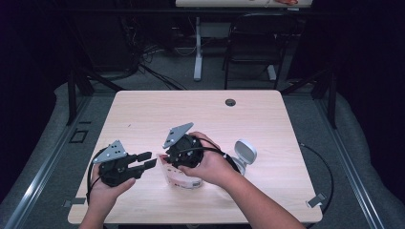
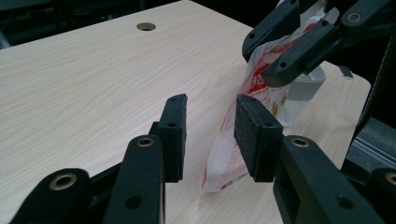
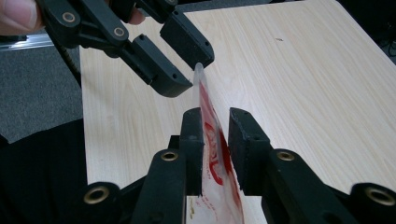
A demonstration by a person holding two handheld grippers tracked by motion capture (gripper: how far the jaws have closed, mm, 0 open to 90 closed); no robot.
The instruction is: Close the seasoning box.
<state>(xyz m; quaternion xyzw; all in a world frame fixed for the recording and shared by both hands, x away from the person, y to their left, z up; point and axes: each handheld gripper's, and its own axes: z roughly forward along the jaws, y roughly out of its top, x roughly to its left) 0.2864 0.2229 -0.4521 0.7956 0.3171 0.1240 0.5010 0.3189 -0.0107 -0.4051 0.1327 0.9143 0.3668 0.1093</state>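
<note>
A clear plastic bag (image 1: 185,181) with red print stands on edge on the light wood table (image 1: 143,114), near its front. My right gripper (image 1: 168,161), held from above by a hand, straddles the bag's top. In the right gripper view the bag (image 3: 206,95) runs between my right gripper's (image 3: 215,121) pads, which sit close on both sides without clearly squeezing it. My left gripper (image 1: 147,160) points right at the bag, open and holding nothing. In the left gripper view the bag (image 2: 229,163) stands just beyond the left gripper's (image 2: 210,121) right pad, with the right gripper (image 2: 262,60) above it.
A white and grey object (image 1: 244,151) sits on the table just right of the right hand. A cable hole (image 1: 230,102) lies near the far edge. A black chair (image 1: 255,43) and a desk leg stand beyond the table. Cables trail off both grippers.
</note>
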